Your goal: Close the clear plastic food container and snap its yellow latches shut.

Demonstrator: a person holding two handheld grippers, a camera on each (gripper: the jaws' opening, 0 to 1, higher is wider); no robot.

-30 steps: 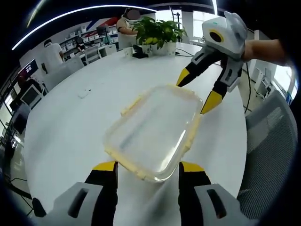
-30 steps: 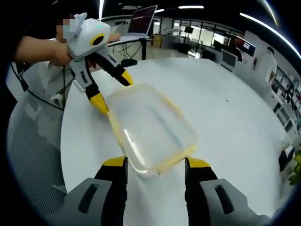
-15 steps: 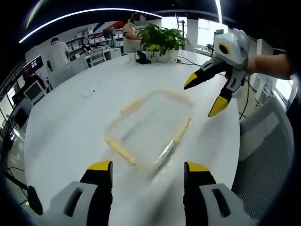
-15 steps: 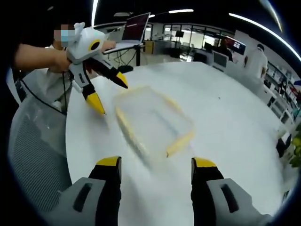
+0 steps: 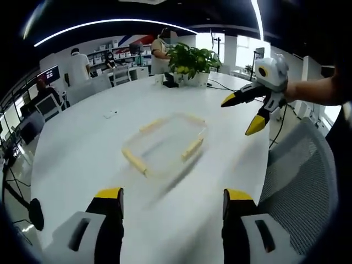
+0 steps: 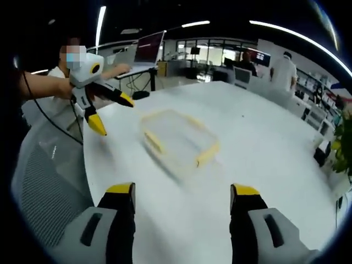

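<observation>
The clear plastic container (image 5: 164,144) with its lid on and yellow latches along the edges lies flat on the white round table (image 5: 82,148). My left gripper (image 5: 171,199) is open, pulled back well short of it. Off to the right, above the table's edge, the right gripper (image 5: 250,114) hangs open. In the right gripper view the container (image 6: 179,138) lies ahead of my open right gripper (image 6: 183,195), and the left gripper (image 6: 110,113) hovers open to its left, held by a hand.
A potted plant (image 5: 190,55) stands at the table's far side. A grey mesh chair (image 5: 300,181) sits by the table's edge. People stand at desks in the background. A small object (image 5: 110,114) lies on the table at left.
Both grippers have drawn back and up from the container, which now looks smaller and farther off. The container stays on the table.
</observation>
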